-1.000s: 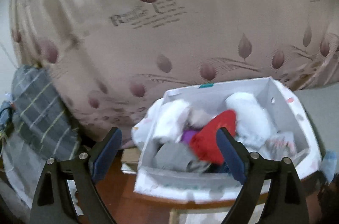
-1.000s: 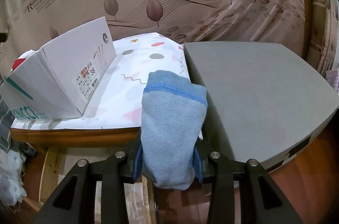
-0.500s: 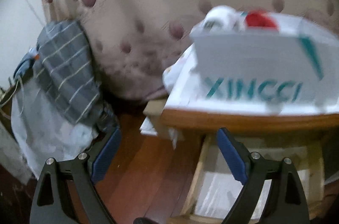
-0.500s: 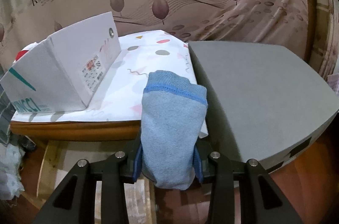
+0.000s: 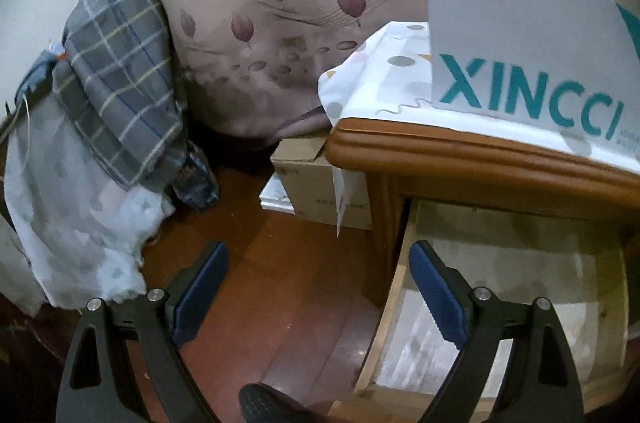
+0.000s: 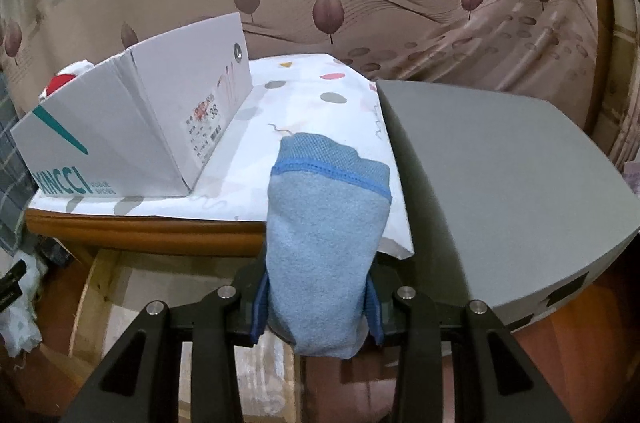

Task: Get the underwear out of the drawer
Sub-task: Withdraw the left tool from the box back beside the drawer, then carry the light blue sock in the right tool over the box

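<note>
My right gripper [image 6: 318, 307] is shut on a folded light-blue piece of underwear [image 6: 328, 243] with a darker blue seam. It holds the garment above the table's front edge, over the white spotted cloth [image 6: 312, 95]. Below it the open wooden drawer [image 6: 86, 299] shows a pale lined floor. My left gripper [image 5: 318, 263] is open with nothing between its fingers. It hangs low over the floor, just left of the drawer's side wall [image 5: 394, 287]. As far as the left wrist view shows, the drawer's inside [image 5: 500, 283] holds no clothes.
A white XINCCI box [image 5: 520, 35] with red and white clothes [image 6: 60, 83] stands on the wooden table [image 5: 440, 151]. A grey pad [image 6: 500, 183] covers the right side. A cardboard box [image 5: 316, 183] and a plaid cloth [image 5: 120, 83] are on the left, and a dark object [image 5: 264, 403] lies below.
My left gripper has dropped from above the clothes box to floor level beside the open drawer. The right gripper has kept its grip on the blue underwear and barely moved.
</note>
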Demonstrator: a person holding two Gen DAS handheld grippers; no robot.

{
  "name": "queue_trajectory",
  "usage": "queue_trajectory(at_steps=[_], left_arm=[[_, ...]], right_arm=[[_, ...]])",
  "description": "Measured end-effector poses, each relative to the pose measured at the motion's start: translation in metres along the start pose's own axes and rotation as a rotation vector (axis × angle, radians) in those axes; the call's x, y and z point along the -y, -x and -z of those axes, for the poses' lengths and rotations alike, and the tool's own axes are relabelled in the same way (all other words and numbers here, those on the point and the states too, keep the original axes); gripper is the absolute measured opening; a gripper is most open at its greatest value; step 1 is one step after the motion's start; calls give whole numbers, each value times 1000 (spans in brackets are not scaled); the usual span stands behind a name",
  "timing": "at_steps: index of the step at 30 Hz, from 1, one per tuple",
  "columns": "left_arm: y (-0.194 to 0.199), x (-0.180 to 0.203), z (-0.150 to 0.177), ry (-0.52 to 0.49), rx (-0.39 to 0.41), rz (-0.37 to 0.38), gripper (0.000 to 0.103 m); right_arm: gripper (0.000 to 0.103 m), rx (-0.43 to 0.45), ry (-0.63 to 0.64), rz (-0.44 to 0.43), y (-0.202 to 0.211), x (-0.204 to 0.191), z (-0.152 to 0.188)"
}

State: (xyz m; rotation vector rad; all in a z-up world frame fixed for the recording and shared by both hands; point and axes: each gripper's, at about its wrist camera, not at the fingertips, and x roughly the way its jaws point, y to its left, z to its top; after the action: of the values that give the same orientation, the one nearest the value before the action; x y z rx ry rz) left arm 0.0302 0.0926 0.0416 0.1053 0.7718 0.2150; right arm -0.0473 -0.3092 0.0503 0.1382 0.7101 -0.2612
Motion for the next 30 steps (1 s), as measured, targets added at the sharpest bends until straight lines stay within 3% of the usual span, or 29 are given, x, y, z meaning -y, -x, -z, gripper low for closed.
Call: queue_trajectory(at_steps=[4,18,30], left_arm=[[-5,-6,0,57,-36,24,92],[-3,-5,-9,82,-47,100,92],[-2,-9,-13,95,-45,84,92]], right_arm=[[38,-10,4,1,7,1,-8],[38,14,79,-5,53,-9,-49],[38,39,161,-109,80,-65,-101]])
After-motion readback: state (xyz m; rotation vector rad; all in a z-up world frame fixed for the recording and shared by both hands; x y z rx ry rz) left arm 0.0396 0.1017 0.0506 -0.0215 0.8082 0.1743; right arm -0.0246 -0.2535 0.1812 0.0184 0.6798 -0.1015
